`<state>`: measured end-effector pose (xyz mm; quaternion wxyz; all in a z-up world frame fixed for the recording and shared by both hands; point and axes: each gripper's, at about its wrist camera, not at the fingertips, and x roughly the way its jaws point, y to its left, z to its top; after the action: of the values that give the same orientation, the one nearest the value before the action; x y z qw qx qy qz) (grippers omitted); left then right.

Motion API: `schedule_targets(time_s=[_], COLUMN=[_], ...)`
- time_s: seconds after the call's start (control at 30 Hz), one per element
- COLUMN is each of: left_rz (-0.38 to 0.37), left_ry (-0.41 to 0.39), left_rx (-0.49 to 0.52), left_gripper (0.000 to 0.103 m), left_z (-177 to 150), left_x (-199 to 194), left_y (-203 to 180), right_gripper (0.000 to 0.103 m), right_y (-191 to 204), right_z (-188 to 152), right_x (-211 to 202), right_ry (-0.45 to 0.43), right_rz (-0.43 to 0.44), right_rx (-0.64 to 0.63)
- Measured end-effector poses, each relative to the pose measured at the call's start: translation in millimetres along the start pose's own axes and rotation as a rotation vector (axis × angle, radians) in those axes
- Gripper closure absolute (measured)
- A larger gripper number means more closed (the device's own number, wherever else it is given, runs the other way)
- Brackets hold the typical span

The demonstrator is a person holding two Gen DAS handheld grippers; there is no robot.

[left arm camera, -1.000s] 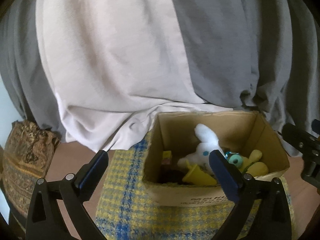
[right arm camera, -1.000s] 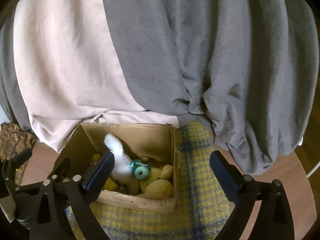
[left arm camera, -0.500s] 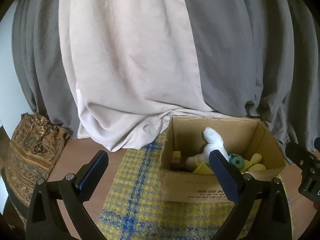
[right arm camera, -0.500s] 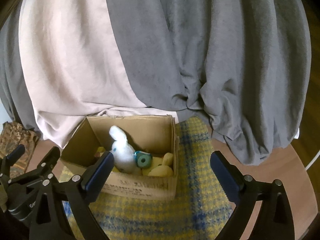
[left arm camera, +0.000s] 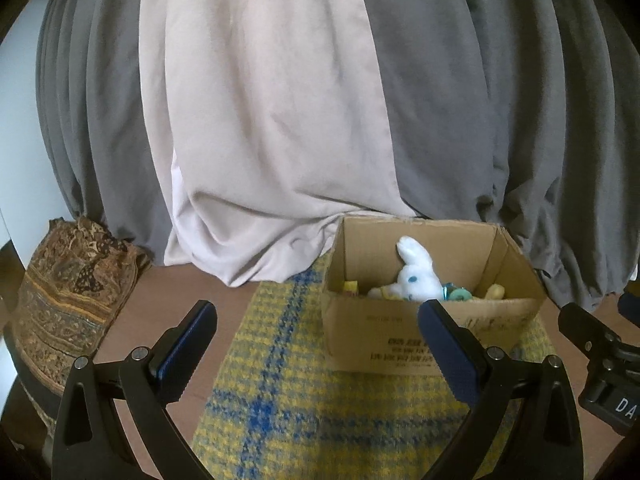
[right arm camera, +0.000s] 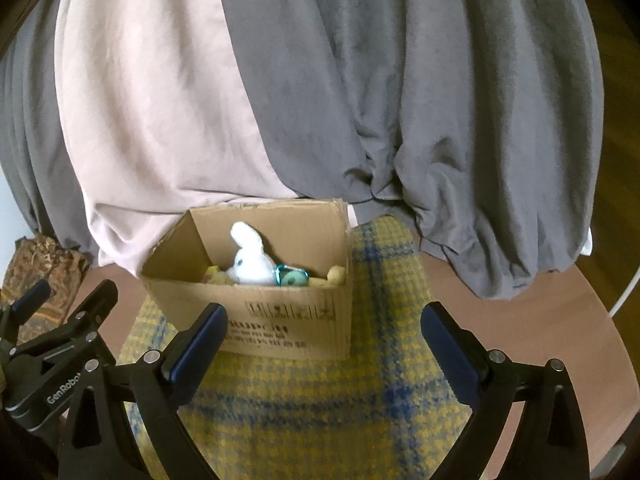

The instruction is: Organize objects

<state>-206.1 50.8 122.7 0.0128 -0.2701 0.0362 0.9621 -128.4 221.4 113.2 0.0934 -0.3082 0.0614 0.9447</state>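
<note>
The cardboard box [right arm camera: 276, 304] sits just left of centre in the right wrist view, resting on a yellow-and-blue plaid cloth [right arm camera: 320, 412] that covers part of the round brown worktop [right arm camera: 568, 320]. Inside it, a white plush rabbit [right arm camera: 250, 258] leans against the back wall, with a teal ring toy [right arm camera: 294, 278] beside it and yellow toys [right arm camera: 335, 274] low behind the front wall.

The left gripper [left arm camera: 316, 348] and the right gripper [right arm camera: 324, 350] both hang short of the box with their fingers spread wide and nothing between them. No loose item shows on the cloth or the bare worktop around the box.

Judging from this, the collecting step looks finished, or nearly so: the toys are gathered in the box and both tools are free. A patterned brown cushion [left arm camera: 68, 300] at the left edge of the left wrist view may or may not belong to the task. The next move likely calls for checking for stray items.
</note>
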Motion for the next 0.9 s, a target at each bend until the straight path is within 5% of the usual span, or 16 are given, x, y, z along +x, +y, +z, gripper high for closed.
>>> schedule_targets(time_s=[0.9], left_rz=[-0.031], left_ry=[0.098], left_rx=[-0.060], left_gripper=[0.000], left_z=[-95.0], left_x=[-36.6], left_y=[22.8], right_gripper=[0.002], right_y=[2.0], right_z=[-83.7], right_x=[-39.2], right_ry=[0.043], right_rz=[-0.015], right_rx=[-0.027])
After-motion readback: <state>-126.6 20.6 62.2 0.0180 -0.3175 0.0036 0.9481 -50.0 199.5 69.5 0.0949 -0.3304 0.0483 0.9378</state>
